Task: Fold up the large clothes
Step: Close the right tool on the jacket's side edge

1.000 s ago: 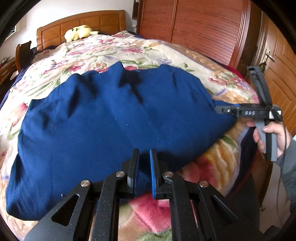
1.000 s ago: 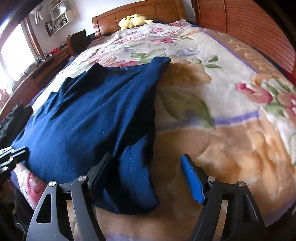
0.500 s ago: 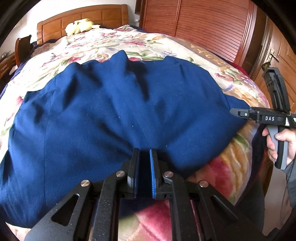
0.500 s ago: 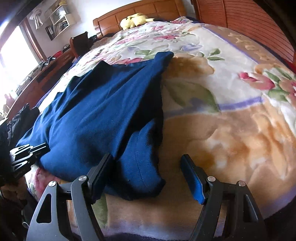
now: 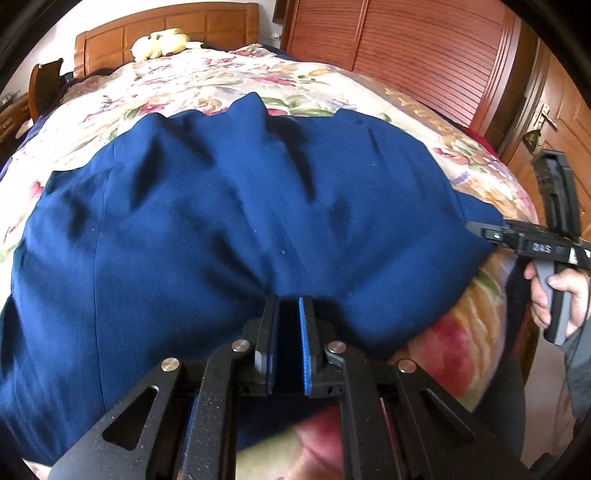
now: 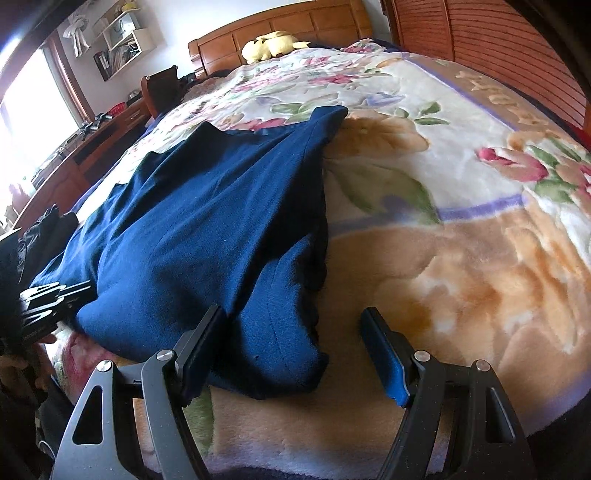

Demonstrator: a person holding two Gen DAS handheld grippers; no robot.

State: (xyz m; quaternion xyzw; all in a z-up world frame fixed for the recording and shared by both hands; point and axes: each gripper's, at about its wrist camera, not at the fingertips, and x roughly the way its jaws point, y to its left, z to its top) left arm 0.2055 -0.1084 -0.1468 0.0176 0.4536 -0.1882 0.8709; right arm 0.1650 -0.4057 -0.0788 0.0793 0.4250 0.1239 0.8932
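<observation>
Bedroom with a wooden headboard (image 6: pixel 280 26) and slatted wardrobe doors (image 5: pixel 424 55); bed covered by a floral blanket (image 6: pixel 461 240), a yellow plush toy (image 6: pixel 271 44) lying by the headboard. Large navy garment (image 5: pixel 221 221) spread flat across the blanket's near half, one narrow part (image 6: pixel 280 332) reaching the bed's near edge. Left tongs (image 5: pixel 287 339) together, clamped on the garment's near hem; right tongs (image 6: pixel 295 354) apart, fingers (image 6: pixel 384 358) straddling that narrow part without pressing it, and a hand (image 5: pixel 561 295) grips their handle.
</observation>
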